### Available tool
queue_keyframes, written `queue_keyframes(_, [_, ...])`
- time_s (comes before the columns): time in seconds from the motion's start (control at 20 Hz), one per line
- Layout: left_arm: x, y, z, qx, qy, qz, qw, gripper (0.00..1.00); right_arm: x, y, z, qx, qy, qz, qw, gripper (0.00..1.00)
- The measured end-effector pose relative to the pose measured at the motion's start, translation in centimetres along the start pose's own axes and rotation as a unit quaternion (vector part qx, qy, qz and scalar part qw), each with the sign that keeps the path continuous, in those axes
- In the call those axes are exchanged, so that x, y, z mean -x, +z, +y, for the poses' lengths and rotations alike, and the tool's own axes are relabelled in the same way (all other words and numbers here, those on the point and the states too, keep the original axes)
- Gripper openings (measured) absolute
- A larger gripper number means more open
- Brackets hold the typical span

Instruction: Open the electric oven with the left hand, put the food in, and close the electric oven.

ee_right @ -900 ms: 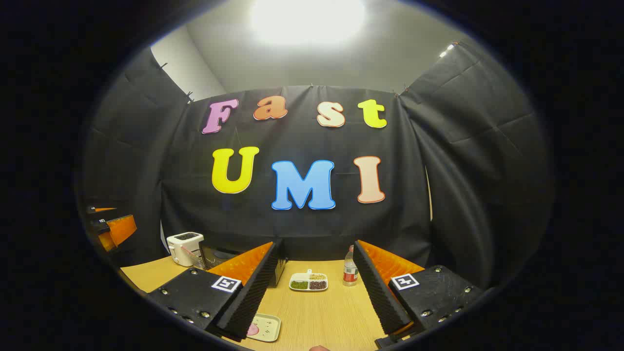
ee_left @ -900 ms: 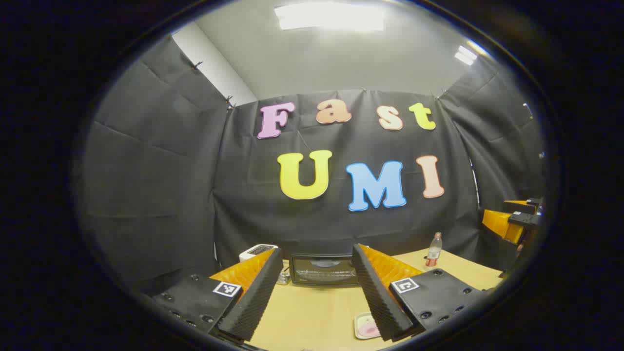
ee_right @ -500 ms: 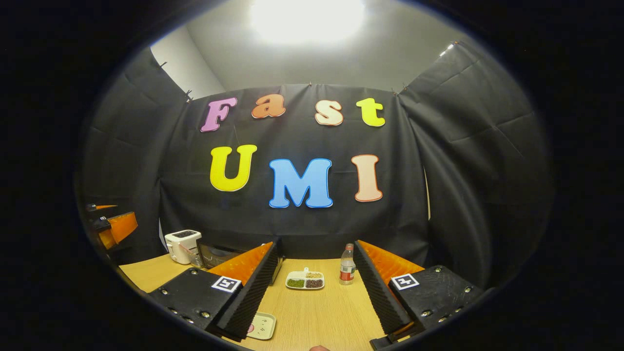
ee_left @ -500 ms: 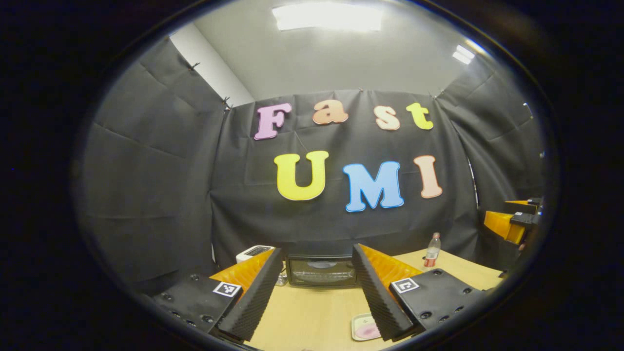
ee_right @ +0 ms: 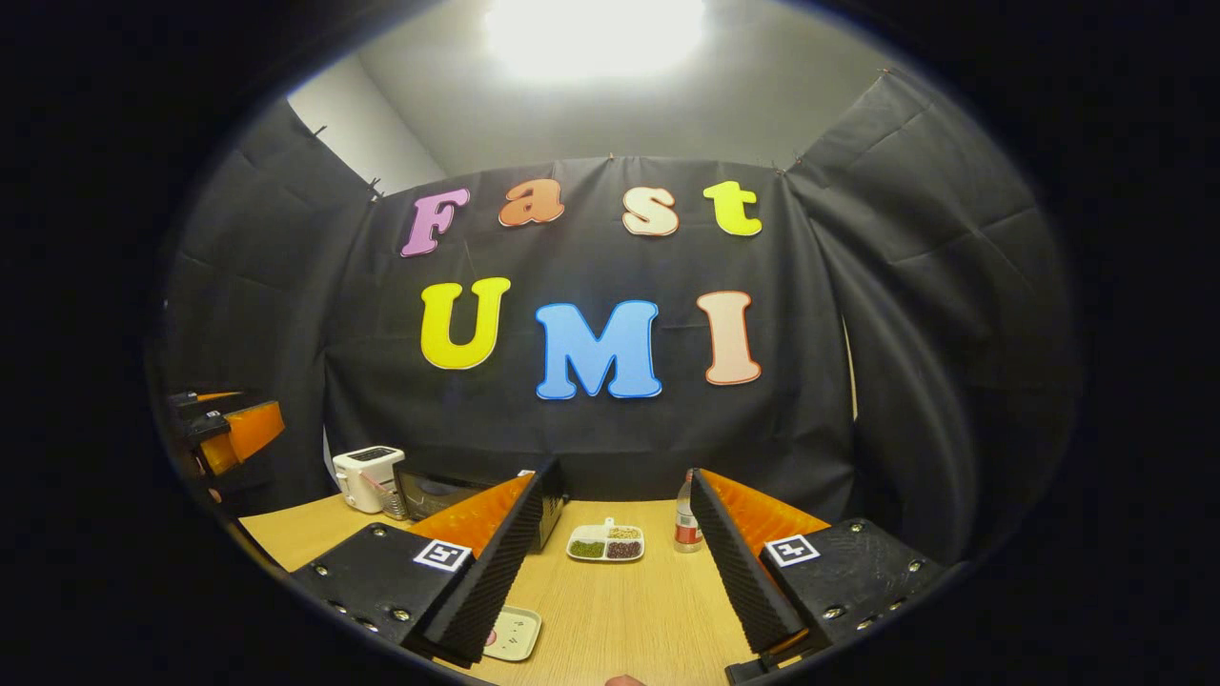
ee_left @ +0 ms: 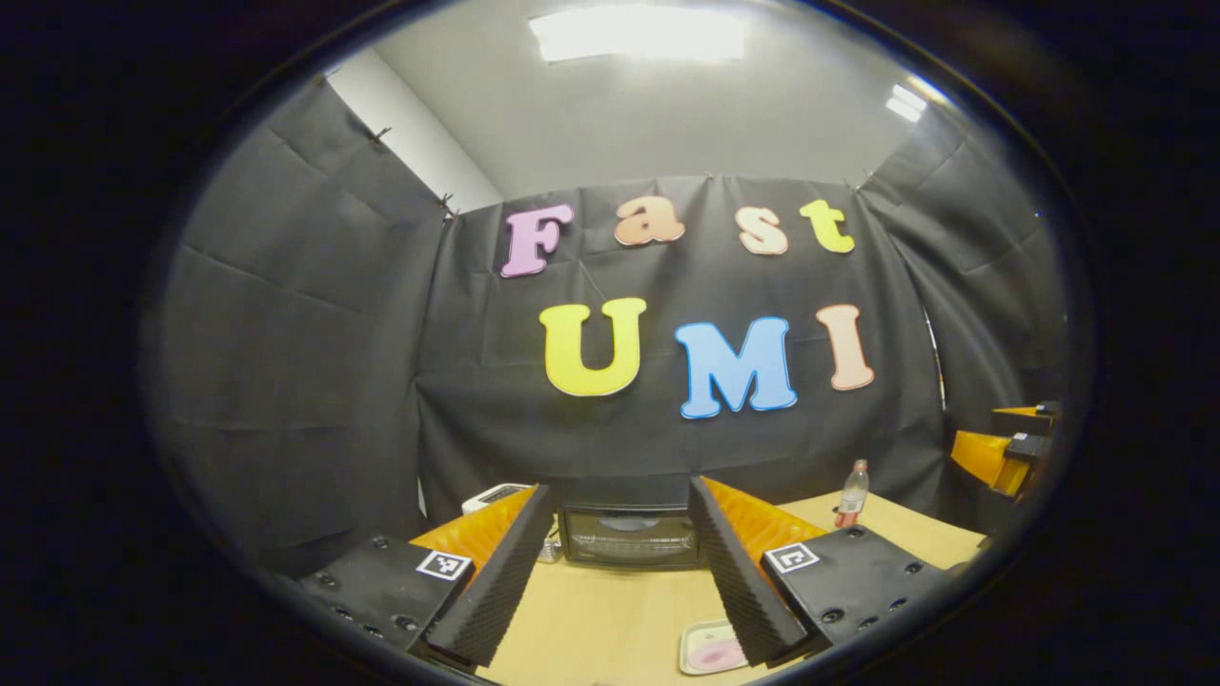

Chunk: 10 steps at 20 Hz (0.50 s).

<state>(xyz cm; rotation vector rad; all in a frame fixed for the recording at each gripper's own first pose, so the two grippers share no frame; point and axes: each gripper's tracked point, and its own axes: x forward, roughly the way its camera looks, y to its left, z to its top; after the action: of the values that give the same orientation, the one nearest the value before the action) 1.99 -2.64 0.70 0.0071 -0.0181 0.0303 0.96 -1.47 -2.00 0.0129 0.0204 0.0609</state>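
Observation:
The black electric oven (ee_left: pixel 627 535) stands at the back of the wooden table (ee_left: pixel 600 619), door shut, framed between the fingers of my left gripper (ee_left: pixel 620 572), which is open and well short of it. A small pale plate with pink food (ee_left: pixel 710 651) lies on the table near my left gripper's right finger. In the right gripper view the oven (ee_right: pixel 434 491) sits at the left, and the same plate (ee_right: pixel 512 633) lies by the left finger of my right gripper (ee_right: pixel 610 581), which is open and empty. My right gripper (ee_left: pixel 1001 448) also shows at the far right of the left gripper view.
A white toaster (ee_right: pixel 367 476) stands left of the oven. A divided white dish with beans and grains (ee_right: pixel 606 542) and a small plastic bottle with a red label (ee_right: pixel 684 524) sit at the back of the table. My left gripper (ee_right: pixel 224 433) shows at the far left.
Both views have shifted slightly. The left gripper has dipped a little, so the oven and plate sit lower in its view. The right gripper has turned a bit, showing more of the oven.

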Motion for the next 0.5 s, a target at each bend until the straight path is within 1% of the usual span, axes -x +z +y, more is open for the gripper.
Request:
queue_keyframes(0.1, [-1.0, 0.1, -0.4, 0.000, -0.003, 0.001, 1.000, 1.00, -0.3, -0.3, -0.3, 0.001, 0.001, 0.002, 1.000, 0.96])
queue_keyframes(0.15, [-1.6, 0.0, -0.6, 0.000, -0.005, 0.002, 1.000, 0.96, -0.4, -0.4, -0.2, -0.002, 0.004, 0.003, 1.000, 0.96])
queue_keyframes(0.35, [-5.3, -0.3, -0.4, 0.006, -0.009, 0.005, 1.000, 0.96, -1.9, -0.6, 0.0, 0.002, -0.001, -0.001, 1.000, 0.96])
queue_keyframes(0.4, [-6.3, -0.3, -0.3, 0.006, -0.011, 0.002, 1.000, 1.00, -2.4, -0.6, 0.0, 0.001, -0.006, -0.002, 1.000, 0.96])
queue_keyframes(0.5, [-8.8, -0.6, 0.1, 0.005, -0.018, -0.003, 1.000, 1.00, -3.6, -0.8, 0.1, 0.000, -0.020, -0.002, 1.000, 0.96])
